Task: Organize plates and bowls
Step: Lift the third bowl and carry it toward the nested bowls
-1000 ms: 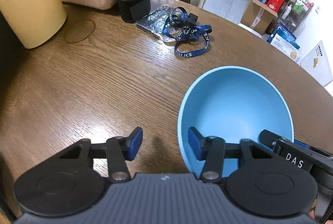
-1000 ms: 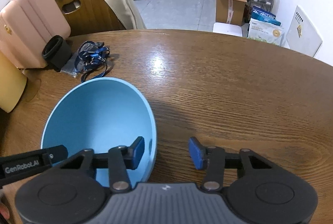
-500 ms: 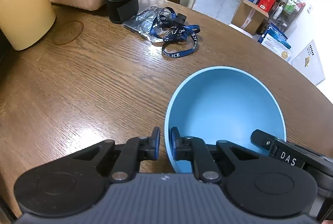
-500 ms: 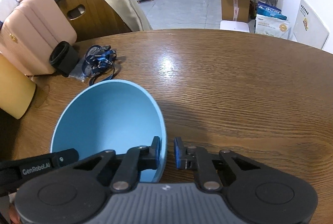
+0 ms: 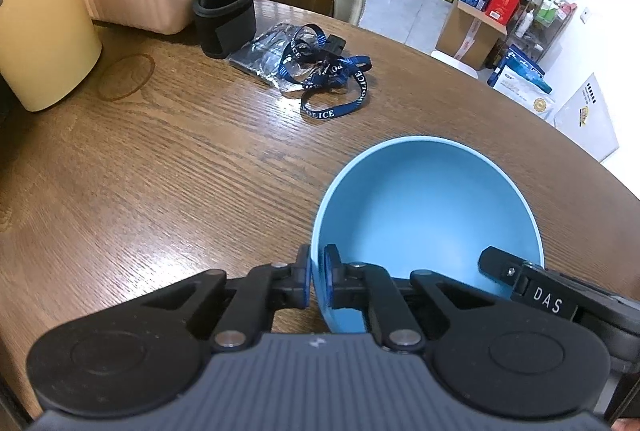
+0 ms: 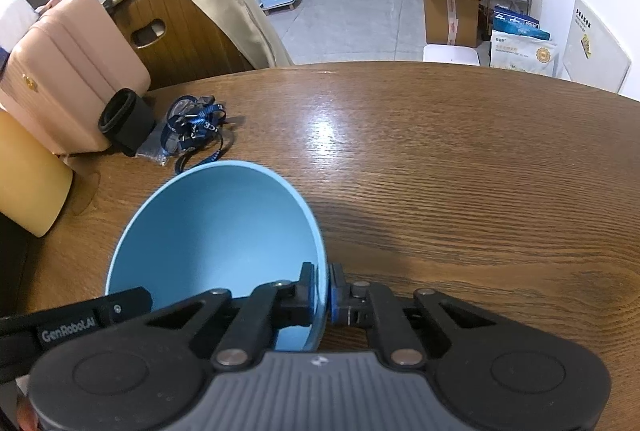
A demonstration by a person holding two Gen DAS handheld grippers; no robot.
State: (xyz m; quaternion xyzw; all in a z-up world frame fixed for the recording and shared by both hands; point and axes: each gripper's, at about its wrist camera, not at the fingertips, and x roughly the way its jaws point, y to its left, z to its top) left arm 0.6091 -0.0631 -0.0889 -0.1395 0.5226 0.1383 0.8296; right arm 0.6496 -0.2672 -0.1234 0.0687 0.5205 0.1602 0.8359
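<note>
Both grippers are pinching the same blue bowl (image 5: 428, 215) right now: the left gripper (image 5: 317, 281) is clamping the rim on the bowl's left side, one pad inside and one outside, and the right gripper (image 6: 321, 295) is doing the same on the opposite edge. The bowl is sitting near the front of the wooden table (image 6: 460, 167), well apart from the lanyard (image 5: 328, 79) and the black sleeve (image 5: 225, 15). Looks like a two-handed lift is coming, so I'd be raising both sides evenly and keeping it level, since a thin rim can slip or twist if one hand leads.
</note>
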